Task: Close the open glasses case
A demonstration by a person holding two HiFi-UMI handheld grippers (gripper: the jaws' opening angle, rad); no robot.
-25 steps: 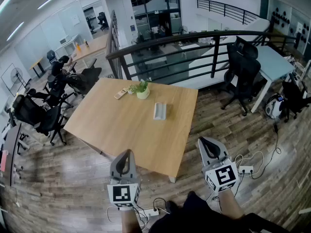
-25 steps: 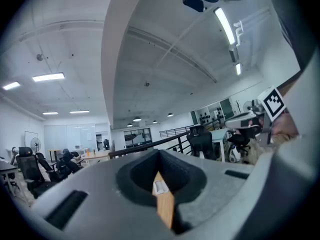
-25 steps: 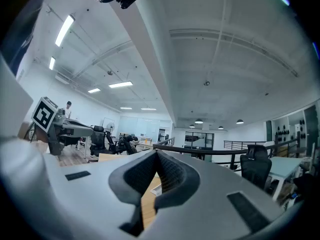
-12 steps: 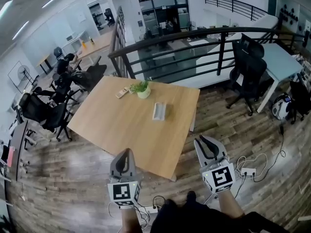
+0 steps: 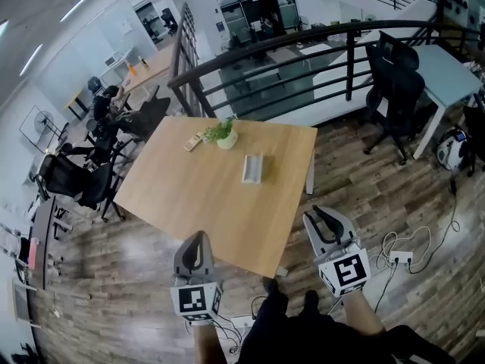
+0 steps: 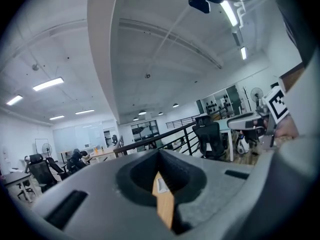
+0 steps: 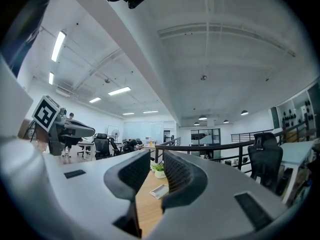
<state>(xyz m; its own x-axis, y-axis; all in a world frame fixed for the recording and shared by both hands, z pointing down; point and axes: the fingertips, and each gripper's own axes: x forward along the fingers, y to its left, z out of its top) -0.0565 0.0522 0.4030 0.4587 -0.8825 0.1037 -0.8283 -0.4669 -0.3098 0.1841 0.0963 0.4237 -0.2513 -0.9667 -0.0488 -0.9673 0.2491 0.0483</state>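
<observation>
Head view: the far glasses case [image 5: 251, 167] is probably light and rigid, best pressed along its free edge; left gripper [image 5: 198, 236] pressed together, right gripper [image 5: 320, 216] just opened, empty.

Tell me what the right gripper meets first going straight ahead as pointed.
Likely the glasses case on the table, though depth is unclear and it may pass above. The right gripper, its jaws having just been opening with nothing between them, lines up on it.
</observation>
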